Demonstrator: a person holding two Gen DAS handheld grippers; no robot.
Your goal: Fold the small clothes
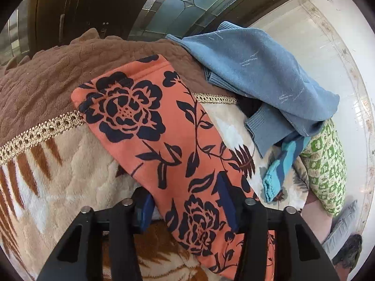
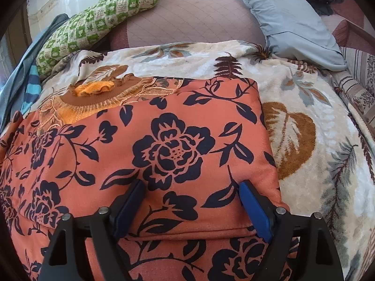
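An orange garment with dark blue flowers (image 1: 150, 126) lies on a plush blanket; in the left wrist view one sleeve stretches away from me. My left gripper (image 1: 185, 196) is open, its blue fingers (image 1: 225, 199) straddling the sleeve's near part. In the right wrist view the garment's body (image 2: 173, 145) lies folded over, with an embroidered orange collar (image 2: 98, 96) at the far left. My right gripper (image 2: 192, 189) is open, fingers (image 2: 253, 208) resting on the folded cloth near its right edge.
A blue sweater (image 1: 264, 75) and a striped turquoise piece (image 1: 281, 164) lie beyond the sleeve. A green patterned pillow (image 2: 98, 18), a grey-blue pillow (image 2: 293, 18) and a brown quilt (image 1: 51, 79) surround the floral blanket (image 2: 304, 107).
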